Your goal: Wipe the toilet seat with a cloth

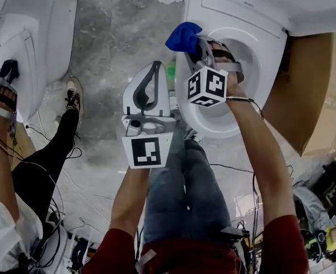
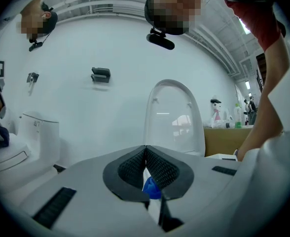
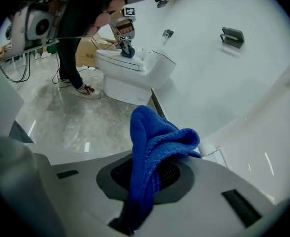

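A white toilet stands at the upper right of the head view, with its seat (image 1: 212, 128) down around the bowl. My right gripper (image 1: 199, 44) hovers over the seat's left rim, shut on a bunched blue cloth (image 1: 183, 36). In the right gripper view the cloth (image 3: 155, 135) rises from between the jaws and hides the pads of the right gripper (image 3: 147, 171). My left gripper (image 1: 151, 76) is held in the air left of the bowl, shut and touching nothing. In its own view the left gripper (image 2: 146, 151) points at the raised lid (image 2: 173, 116); a bit of blue (image 2: 151, 187) shows below the pads.
A second person in black trousers (image 1: 48, 153) stands at the left and works with a gripper (image 1: 3, 87) on another toilet (image 1: 39, 36). A cardboard box (image 1: 311, 96) stands right of my toilet. Cables (image 1: 59, 181) lie on the grey floor.
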A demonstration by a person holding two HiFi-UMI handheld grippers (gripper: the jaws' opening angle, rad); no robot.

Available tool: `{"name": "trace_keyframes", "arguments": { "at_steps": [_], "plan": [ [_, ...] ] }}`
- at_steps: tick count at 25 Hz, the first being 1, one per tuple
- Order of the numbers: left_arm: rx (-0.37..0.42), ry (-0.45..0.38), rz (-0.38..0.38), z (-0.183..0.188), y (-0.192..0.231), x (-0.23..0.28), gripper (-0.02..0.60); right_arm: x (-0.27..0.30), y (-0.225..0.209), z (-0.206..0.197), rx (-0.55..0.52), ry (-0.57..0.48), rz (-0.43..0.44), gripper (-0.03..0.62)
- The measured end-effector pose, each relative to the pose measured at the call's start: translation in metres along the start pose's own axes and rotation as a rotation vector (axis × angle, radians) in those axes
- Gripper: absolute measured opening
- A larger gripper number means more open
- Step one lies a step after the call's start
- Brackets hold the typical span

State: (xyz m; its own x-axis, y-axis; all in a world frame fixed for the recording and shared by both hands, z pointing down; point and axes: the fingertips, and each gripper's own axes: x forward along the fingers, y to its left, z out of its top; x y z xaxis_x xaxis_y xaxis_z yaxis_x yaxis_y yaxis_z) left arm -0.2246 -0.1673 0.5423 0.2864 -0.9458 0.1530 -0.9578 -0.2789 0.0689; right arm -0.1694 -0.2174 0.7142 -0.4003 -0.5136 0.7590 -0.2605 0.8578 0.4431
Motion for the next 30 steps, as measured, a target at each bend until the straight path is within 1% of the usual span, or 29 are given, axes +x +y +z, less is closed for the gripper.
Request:
{"name": "trace_keyframes", "arguments": {
  "at_steps": [5, 8, 12, 18, 21, 23, 26, 30],
  "plan": [
    [0.020, -0.012, 0.031, -0.001, -0.012, -0.028, 0.017, -0.031, 0.055, -0.009, -0.091, -0.016, 0.048, 0.060],
    [0.031, -0.020, 0.032, 0.003, -0.024, -0.049, 0.017, -0.053, 0.090, -0.016, -0.126, -0.006, 0.071, 0.060],
    [0.028, -0.028, 0.048, 0.009, -0.041, -0.079, 0.017, -0.085, 0.138, -0.024, -0.175, 0.011, 0.103, 0.060],
    [0.030, -0.024, 0.053, 0.011, -0.067, -0.124, 0.017, -0.132, 0.205, -0.037, -0.341, 0.039, 0.130, 0.060],
    [0.031, -0.026, 0.065, 0.011, -0.075, -0.140, 0.017, -0.155, 0.230, -0.042, -0.396, 0.053, 0.149, 0.060],
    [0.033, -0.031, 0.068, 0.011, -0.082, -0.148, 0.017, -0.168, 0.246, -0.047, -0.408, 0.058, 0.160, 0.060],
    [0.036, -0.036, 0.062, 0.010, -0.096, -0.157, 0.017, -0.184, 0.262, -0.054, -0.389, 0.053, 0.133, 0.060],
    [0.070, -0.037, 0.036, 0.006, -0.122, -0.169, 0.017, -0.200, 0.276, -0.075, -0.377, 0.088, 0.108, 0.060]
  ]
}}
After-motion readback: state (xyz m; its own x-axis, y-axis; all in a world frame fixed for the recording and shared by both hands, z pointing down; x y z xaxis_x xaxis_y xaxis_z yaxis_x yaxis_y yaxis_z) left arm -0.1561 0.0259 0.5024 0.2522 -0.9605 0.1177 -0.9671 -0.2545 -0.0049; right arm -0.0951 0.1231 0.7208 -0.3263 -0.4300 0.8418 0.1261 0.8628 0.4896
